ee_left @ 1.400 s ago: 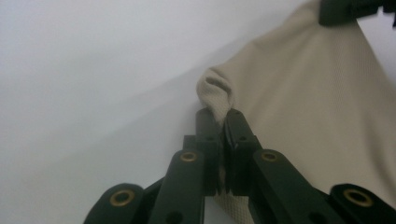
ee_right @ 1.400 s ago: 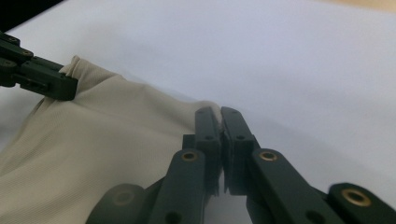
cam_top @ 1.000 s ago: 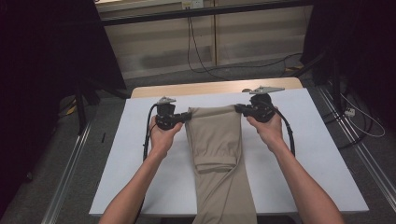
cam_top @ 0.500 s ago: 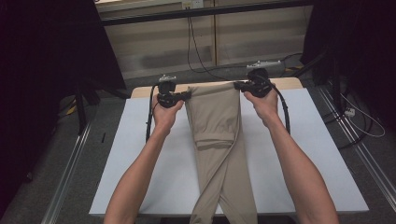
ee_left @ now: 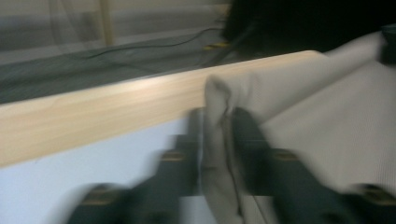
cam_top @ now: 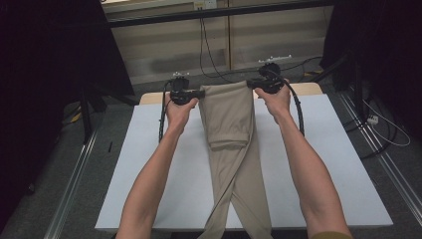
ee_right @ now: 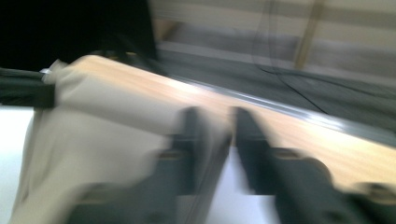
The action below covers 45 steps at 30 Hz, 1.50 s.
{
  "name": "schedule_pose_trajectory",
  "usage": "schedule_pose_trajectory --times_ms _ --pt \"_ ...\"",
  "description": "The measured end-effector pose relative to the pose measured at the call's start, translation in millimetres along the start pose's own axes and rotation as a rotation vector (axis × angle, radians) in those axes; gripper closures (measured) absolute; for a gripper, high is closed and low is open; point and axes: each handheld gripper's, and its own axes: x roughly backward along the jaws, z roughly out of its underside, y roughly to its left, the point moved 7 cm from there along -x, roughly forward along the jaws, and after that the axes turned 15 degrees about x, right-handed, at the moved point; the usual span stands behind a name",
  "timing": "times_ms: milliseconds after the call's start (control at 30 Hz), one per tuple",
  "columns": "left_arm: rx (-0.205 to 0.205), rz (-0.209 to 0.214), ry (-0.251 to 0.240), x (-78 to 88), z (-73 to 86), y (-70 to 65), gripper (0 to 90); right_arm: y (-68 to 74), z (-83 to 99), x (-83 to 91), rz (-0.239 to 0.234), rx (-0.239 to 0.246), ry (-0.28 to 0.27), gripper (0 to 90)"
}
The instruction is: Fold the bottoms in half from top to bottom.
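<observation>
While both forearms reach forward, the left gripper point(cam_top: 198, 93) and right gripper point(cam_top: 255, 82) flank the waistband of the folded beige cloth trousers point(cam_top: 230, 117) at the far edge of the white-covered worktop point(cam_top: 149, 164). Both jaws have just been opening; cloth lies loosely between them. Bare worktop flanks the trousers.
</observation>
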Motion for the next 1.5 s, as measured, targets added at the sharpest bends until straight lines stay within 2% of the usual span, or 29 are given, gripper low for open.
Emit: schedule_pose_trajectory --times_ms 33,100,200,267,333,400,433,500,533,600,633,700,733,800,833,867,933,1000,1033,1100,1167,1200,1267,1333,1400,1433,1467,1500 --pt "0.003 -0.004 0.011 -0.9 2.3 1.9 35.8 -1.2 4.4 -1.4 0.007 -0.020 0.012 53.6" --pt "-0.028 -0.008 0.028 -0.8 11.8 4.7 34.7 0.0 9.7 1.1 0.002 -0.017 0.001 50.2" --pt "-0.061 -0.004 0.043 6.0 27.1 4.5 26.7 7.2 20.4 10.8 -0.021 0.002 -0.004 45.5" --pt "-0.068 0.013 0.040 14.2 38.8 2.2 24.0 14.3 28.2 19.6 -0.043 0.011 -0.014 44.0" --pt "-0.085 0.022 0.052 24.5 53.0 -1.4 23.3 27.8 39.7 34.4 -0.076 0.021 -0.028 44.6" --pt "-0.106 0.020 0.069 36.5 68.9 -5.1 22.9 41.7 51.9 47.3 -0.107 0.037 -0.024 47.2" --pt "-0.096 0.036 0.067 41.8 75.6 -7.9 22.9 53.0 61.6 58.0 -0.129 0.050 -0.026 50.4" --pt "-0.136 0.068 0.091 60.7 99.2 -14.0 23.0 72.8 80.0 77.1 -0.176 0.044 -0.030 55.2" --pt "-0.135 0.081 0.090 69.2 109.9 -16.9 23.0 83.2 90.8 86.5 -0.199 0.048 -0.027 56.5" --pt "-0.138 0.098 0.106 87.1 129.3 -21.1 24.8 102.5 111.0 102.4 -0.237 0.067 -0.002 62.6" --pt "-0.130 0.110 0.102 93.4 135.9 -24.0 25.2 116.4 124.5 113.3 -0.279 0.063 0.002 64.6" --pt "-0.161 0.127 0.129 111.4 156.3 -31.1 26.5 137.2 145.7 129.5 -0.316 0.064 0.025 66.4" --pt "-0.176 0.143 0.139 118.9 164.9 -34.3 26.5 148.3 155.7 136.5 -0.351 0.068 0.041 67.6" --pt "-0.209 0.151 0.165 134.2 182.8 -38.2 27.0 166.2 173.3 150.6 -0.372 0.089 0.078 68.3" --pt "-0.218 0.162 0.173 139.4 189.4 -40.3 27.4 174.9 180.5 159.2 -0.400 0.087 0.089 69.5" --pt "-0.230 0.172 0.186 147.5 200.8 -43.4 27.9 180.4 184.9 165.7 -0.411 0.090 0.090 70.0" --pt "-0.225 0.190 0.222 158.6 221.0 -47.7 28.9 193.6 195.9 183.7 -0.436 0.093 0.102 72.2" --pt "-0.257 0.216 0.258 166.6 241.4 -53.5 31.2 205.2 205.1 196.4 -0.452 0.096 0.110 72.2" --pt "-0.267 0.215 0.271 169.1 248.1 -55.4 32.7 210.8 210.9 201.2 -0.458 0.108 0.129 72.1" --pt "-0.281 0.239 0.301 175.7 264.2 -63.2 33.1 218.0 219.9 208.8 -0.454 0.141 0.164 71.0" --pt "-0.319 0.243 0.320 181.4 276.3 -68.5 34.5 221.9 225.0 215.0 -0.465 0.127 0.159 71.2" --pt "-0.327 0.245 0.330 182.1 279.7 -70.3 34.5 223.4 228.6 215.9 -0.465 0.127 0.169 71.0" --pt "-0.331 0.244 0.349 180.2 283.8 -72.4 35.8 225.3 236.6 214.3 -0.448 0.160 0.216 69.7" --pt "-0.341 0.248 0.370 177.0 288.3 -73.9 37.9 228.0 239.4 211.9 -0.460 0.167 0.229 69.4" --pt "-0.344 0.247 0.398 174.0 294.7 -75.7 43.0 231.0 238.2 211.9 -0.470 0.175 0.223 70.9" --pt "-0.359 0.246 0.407 172.9 297.7 -77.1 47.0 233.5 237.9 212.6 -0.486 0.180 0.220 71.8" --pt "-0.363 0.264 0.421 172.7 300.6 -79.2 54.8 235.5 238.9 212.3 -0.490 0.184 0.226 71.3" --pt "-0.376 0.253 0.416 172.6 301.4 -80.2 58.3 236.7 238.7 212.4 -0.484 0.195 0.225 72.5"
